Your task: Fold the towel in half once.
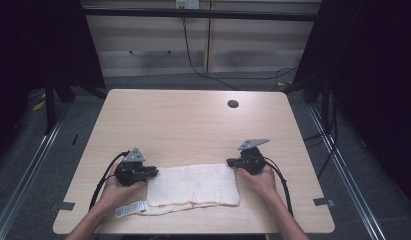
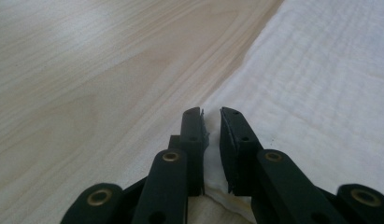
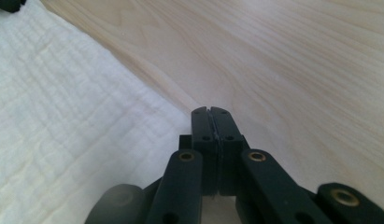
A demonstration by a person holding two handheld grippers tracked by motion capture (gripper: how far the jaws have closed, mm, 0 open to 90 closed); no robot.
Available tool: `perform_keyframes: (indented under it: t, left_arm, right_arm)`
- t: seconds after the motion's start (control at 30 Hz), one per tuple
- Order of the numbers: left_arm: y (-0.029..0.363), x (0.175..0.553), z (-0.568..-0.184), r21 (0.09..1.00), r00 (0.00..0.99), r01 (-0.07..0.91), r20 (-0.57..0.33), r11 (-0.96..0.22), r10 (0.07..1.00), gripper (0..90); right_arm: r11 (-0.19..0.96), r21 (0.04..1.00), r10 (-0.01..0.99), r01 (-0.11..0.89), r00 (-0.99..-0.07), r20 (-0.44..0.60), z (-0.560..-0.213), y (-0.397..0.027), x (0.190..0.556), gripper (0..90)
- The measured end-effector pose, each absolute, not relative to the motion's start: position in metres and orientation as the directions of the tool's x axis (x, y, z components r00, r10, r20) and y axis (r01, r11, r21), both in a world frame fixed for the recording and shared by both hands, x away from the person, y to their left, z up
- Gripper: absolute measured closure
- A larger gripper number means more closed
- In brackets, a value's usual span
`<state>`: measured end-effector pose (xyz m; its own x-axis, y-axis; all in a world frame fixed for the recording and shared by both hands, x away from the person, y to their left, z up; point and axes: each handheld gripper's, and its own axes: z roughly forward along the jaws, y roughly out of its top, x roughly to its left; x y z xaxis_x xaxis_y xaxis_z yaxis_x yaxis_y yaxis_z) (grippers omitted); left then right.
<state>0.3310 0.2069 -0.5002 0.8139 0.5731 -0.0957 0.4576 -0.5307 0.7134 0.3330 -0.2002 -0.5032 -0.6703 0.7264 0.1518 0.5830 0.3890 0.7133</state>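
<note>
A white folded cloth lies flat near the front edge of the wooden table. My left gripper lies low at the cloth's far left corner. Its jaws stand a narrow gap apart, with the cloth's edge between them and the pads not pressing on it. My right gripper is at the far right corner. Its jaws are closed together, and a thin edge of the cloth looks pinched between them. A hand holds each gripper from the near side.
A white printed label sticks out from the cloth's near left corner. A round cable hole sits at the table's far right. Dark curtains flank the table, and a cabinet with a hanging cable stands behind it.
</note>
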Motion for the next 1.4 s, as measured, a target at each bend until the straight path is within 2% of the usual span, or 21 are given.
perform_keyframes:
  t: [0.07,0.23,0.3,0.47,0.6,0.7,0.73,0.77,0.93,0.97,1.13,1.33,1.37,1.4]
  left_arm:
    - [0.207,0.331,-0.5,0.713,0.816,0.456,-0.095,-0.533,0.57,79.5]
    - [0.208,0.334,-0.501,0.719,0.816,0.452,-0.094,-0.529,0.57,80.3]
    - [0.207,0.334,-0.501,0.717,0.817,0.448,-0.086,-0.533,0.571,80.5]
    - [0.207,0.334,-0.502,0.722,0.816,0.448,-0.09,-0.527,0.57,80.5]
    - [0.207,0.334,-0.502,0.722,0.816,0.448,-0.091,-0.526,0.57,80.4]
    - [0.208,0.335,-0.501,0.718,0.82,0.447,-0.091,-0.533,0.565,79.8]
    - [0.209,0.336,-0.501,0.718,0.819,0.461,-0.116,-0.522,0.562,77.5]
    - [0.211,0.336,-0.5,0.715,0.817,0.463,-0.115,-0.524,0.565,74.5]
    - [0.22,0.338,-0.494,0.74,0.794,0.483,-0.146,-0.468,0.59,65.5]
    - [0.224,0.341,-0.493,0.745,0.779,0.494,-0.15,-0.448,0.609,60.7]
    - [0.221,0.346,-0.493,0.698,0.766,0.518,-0.122,-0.494,0.631,51.8]
    - [0.212,0.347,-0.498,0.681,0.791,0.5,-0.109,-0.535,0.602,54.2]
    - [0.211,0.347,-0.498,0.683,0.793,0.5,-0.116,-0.532,0.598,56.6]
    - [0.211,0.346,-0.498,0.683,0.8,0.491,-0.107,-0.541,0.591,66.5]
  right_arm:
    - [0.385,0.71,0.731,0.59,-0.665,0.156,-0.503,-0.202,0.332,89.8]
    - [0.398,0.712,0.731,0.578,-0.669,0.134,-0.501,-0.203,0.332,79.5]
    - [0.396,0.706,0.727,0.588,-0.67,0.151,-0.501,-0.202,0.336,71.7]
    - [0.404,0.704,0.711,0.584,-0.684,0.16,-0.503,-0.198,0.338,65.7]
    - [0.43,0.7,0.699,0.57,-0.701,0.141,-0.503,-0.194,0.335,70.5]
    - [0.452,0.696,0.695,0.558,-0.71,0.118,-0.502,-0.192,0.332,78.5]
    - [0.439,0.691,0.695,0.574,-0.704,0.143,-0.502,-0.192,0.332,85.1]
    - [0.437,0.69,0.695,0.577,-0.704,0.149,-0.502,-0.192,0.332,86.8]
    - [0.432,0.688,0.697,0.584,-0.7,0.157,-0.502,-0.192,0.332,88.2]
    - [0.427,0.687,0.697,0.588,-0.698,0.165,-0.503,-0.193,0.333,88.2]
    - [0.432,0.682,0.703,0.59,-0.694,0.155,-0.501,-0.192,0.332,88.2]
    - [0.426,0.68,0.709,0.597,-0.687,0.158,-0.501,-0.194,0.331,88.2]
    - [0.427,0.68,0.709,0.596,-0.687,0.157,-0.501,-0.195,0.331,88.2]
    - [0.422,0.676,0.714,0.604,-0.681,0.162,-0.501,-0.197,0.33,88.2]
